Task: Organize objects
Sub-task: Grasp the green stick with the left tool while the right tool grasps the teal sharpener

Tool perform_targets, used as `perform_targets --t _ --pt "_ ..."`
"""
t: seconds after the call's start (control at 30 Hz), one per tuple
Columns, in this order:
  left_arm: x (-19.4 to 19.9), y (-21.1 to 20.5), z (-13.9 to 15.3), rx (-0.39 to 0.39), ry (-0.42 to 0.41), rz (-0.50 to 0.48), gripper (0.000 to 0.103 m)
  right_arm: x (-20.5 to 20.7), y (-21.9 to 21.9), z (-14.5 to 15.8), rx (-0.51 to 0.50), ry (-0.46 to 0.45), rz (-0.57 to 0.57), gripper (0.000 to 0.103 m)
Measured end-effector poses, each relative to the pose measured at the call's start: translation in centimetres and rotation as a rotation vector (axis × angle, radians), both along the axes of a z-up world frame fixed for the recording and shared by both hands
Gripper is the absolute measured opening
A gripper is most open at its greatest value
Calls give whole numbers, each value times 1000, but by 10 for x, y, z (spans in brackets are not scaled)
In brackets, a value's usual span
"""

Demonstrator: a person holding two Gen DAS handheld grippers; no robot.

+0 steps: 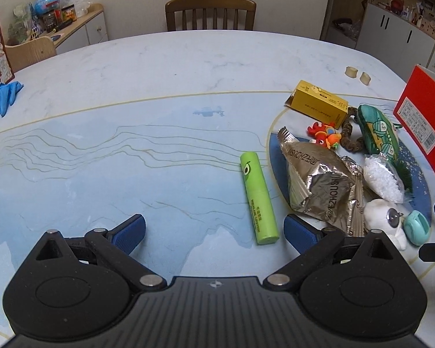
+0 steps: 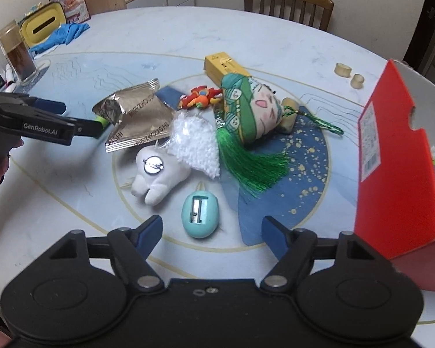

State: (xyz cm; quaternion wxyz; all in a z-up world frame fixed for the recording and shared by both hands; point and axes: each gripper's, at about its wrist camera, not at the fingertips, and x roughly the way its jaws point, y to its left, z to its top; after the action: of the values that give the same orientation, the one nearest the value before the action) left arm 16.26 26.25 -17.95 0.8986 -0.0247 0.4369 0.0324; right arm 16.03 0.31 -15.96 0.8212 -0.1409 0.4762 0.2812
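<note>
Lying between the spread left claw (image 1: 214,232) fingers: green tube (image 1: 258,197).

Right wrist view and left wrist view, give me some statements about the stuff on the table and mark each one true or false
1. The left gripper is open with nothing between its fingers. True.
2. The light green cylindrical lip balm tube stands upright. False: it lies flat on the table.
3. The teal egg-shaped pencil sharpener lies just ahead of the open right gripper. True.
4. The red cardboard box sits at the left of the right wrist view. False: it is at the right.
5. The crumpled silver foil snack wrapper covers the white plush toy. False: the toy lies exposed beside it.
</note>
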Motion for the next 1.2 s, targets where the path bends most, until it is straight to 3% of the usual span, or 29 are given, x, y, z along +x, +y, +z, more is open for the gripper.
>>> perform_targets --t 0.1,0.3,0.47,0.77,1.2 --pt "3 0 -1 -4 -3 4 98 3 4 -3 -4 2 -3 69" --pt "6 -4 -1 28 -15 -21 80 9 10 -10 -16 9 -7 58" --pt "9 -11 2 33 -29 -62 52 9 14 -10 -21 -3 3 46" --pt "14 -19 6 29 -12 -104 17 6 17 -8 -17 -7 13 30" --pt "-6 -20 19 -7 -5 -47 16 -2 -6 17 74 -8 -18 30"
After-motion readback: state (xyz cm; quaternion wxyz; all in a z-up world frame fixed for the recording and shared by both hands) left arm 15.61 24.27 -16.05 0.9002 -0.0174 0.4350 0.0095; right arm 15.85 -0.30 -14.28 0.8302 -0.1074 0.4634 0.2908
